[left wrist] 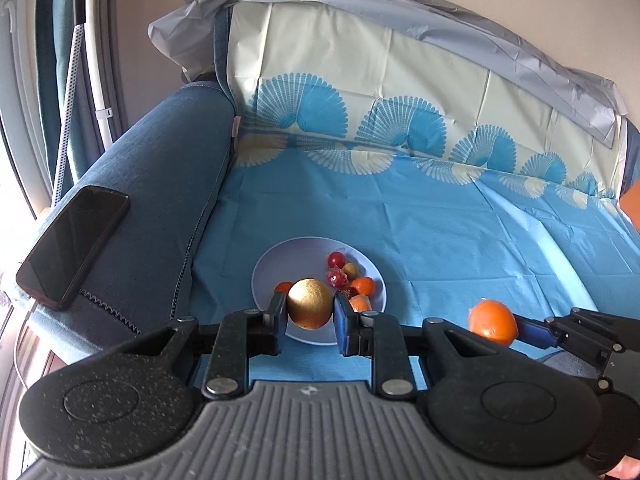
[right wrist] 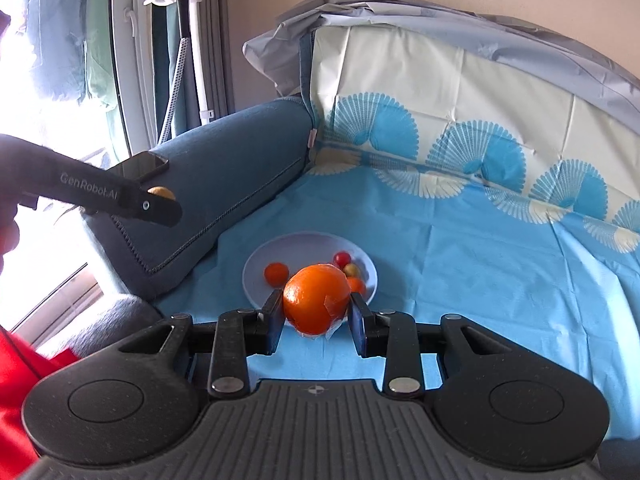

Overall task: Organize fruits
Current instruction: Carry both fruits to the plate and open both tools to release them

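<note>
My left gripper (left wrist: 310, 312) is shut on a golden-brown round fruit (left wrist: 310, 303), held just above the near rim of a pale lilac plate (left wrist: 280, 268). The plate holds several small fruits: a red one (left wrist: 336, 259), a small orange one (left wrist: 364, 286) and others partly hidden behind the held fruit. My right gripper (right wrist: 316, 312) is shut on a large orange (right wrist: 316, 298) wrapped in clear film, in front of the same plate (right wrist: 308, 246). In the left wrist view the orange (left wrist: 493, 322) and right gripper show at lower right. In the right wrist view the left gripper (right wrist: 160, 204) shows at left, side-on.
The plate rests on a blue patterned cloth (left wrist: 440, 232) spread over a sofa seat and backrest. A dark phone (left wrist: 72, 246) lies on the blue armrest at the left. A garment steamer stand (right wrist: 188, 40) and a window stand behind the armrest. A grey cover drapes the backrest top.
</note>
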Action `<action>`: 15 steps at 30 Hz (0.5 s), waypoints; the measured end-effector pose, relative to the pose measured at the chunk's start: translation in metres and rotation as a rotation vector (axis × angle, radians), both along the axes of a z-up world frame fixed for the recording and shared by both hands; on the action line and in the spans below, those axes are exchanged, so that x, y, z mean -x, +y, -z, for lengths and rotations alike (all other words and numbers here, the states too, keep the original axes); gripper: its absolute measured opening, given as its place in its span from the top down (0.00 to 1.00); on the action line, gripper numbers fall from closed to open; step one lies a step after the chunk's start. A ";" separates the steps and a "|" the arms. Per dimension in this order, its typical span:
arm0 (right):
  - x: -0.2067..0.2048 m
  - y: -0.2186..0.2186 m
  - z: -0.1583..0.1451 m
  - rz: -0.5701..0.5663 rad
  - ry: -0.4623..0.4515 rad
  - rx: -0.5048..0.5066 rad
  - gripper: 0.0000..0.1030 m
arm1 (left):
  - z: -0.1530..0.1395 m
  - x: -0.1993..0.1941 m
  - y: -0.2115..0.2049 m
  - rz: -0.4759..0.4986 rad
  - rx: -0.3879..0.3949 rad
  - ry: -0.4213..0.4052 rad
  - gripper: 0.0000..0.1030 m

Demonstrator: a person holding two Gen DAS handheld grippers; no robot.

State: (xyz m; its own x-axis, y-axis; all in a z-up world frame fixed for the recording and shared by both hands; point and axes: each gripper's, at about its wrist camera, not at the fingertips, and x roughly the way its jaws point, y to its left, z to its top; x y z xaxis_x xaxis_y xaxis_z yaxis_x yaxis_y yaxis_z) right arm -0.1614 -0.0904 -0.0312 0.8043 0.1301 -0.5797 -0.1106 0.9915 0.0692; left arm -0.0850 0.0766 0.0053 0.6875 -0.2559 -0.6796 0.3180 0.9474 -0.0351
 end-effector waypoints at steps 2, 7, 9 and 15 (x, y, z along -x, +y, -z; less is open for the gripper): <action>-0.013 0.000 0.002 -0.002 0.001 -0.001 0.66 | 0.003 -0.009 -0.003 0.006 0.001 0.001 0.74; -0.043 0.004 0.014 -0.016 0.021 -0.002 0.66 | 0.016 -0.037 -0.012 0.017 -0.010 0.035 0.74; -0.056 0.005 0.021 -0.023 0.038 -0.003 0.66 | 0.023 -0.049 -0.016 0.018 -0.021 0.044 0.74; -0.095 0.014 0.044 -0.048 0.086 -0.006 0.66 | 0.044 -0.090 -0.026 0.011 -0.071 0.081 0.74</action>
State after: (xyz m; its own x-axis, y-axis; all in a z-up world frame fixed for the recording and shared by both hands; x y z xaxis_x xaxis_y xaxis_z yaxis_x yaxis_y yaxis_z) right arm -0.0659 -0.0766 -0.0752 0.7444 0.1712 -0.6454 -0.1518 0.9847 0.0861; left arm 0.0054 0.0503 -0.0385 0.6270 -0.2129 -0.7494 0.3276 0.9448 0.0057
